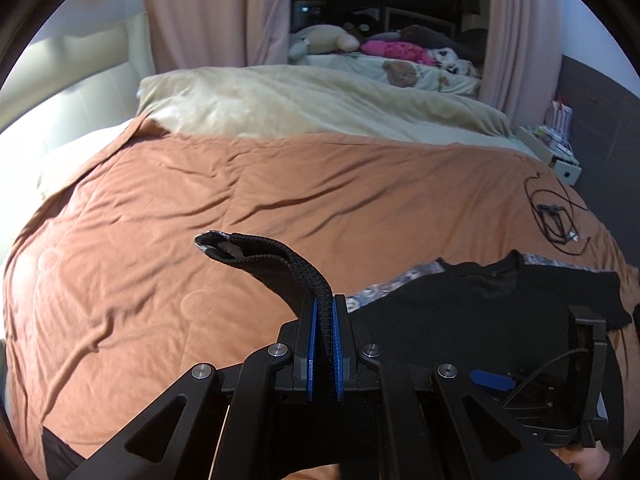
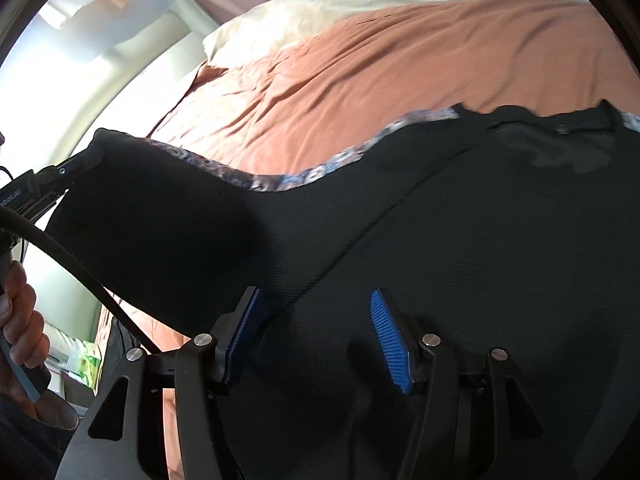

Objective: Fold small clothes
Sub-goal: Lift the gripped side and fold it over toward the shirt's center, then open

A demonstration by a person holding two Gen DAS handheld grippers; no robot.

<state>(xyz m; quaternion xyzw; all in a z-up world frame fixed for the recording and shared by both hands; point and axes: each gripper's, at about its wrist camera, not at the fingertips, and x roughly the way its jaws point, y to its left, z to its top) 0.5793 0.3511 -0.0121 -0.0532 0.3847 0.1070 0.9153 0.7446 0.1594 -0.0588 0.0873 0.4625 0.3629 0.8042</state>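
From my left wrist view, the left gripper (image 1: 324, 308) is clenched on the cuff of the black garment (image 1: 480, 292), lifted over the brown bedspread (image 1: 200, 200). Only here I see a cable (image 1: 556, 216). My right view shows the right gripper (image 2: 316, 336) released, jaws apart over the garment.

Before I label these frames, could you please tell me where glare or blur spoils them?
Left wrist view: sharp, with the padded headboard blown out by glare. Right wrist view: the same glare at upper left, and the black garment is motion-smeared, its weave mostly lost.
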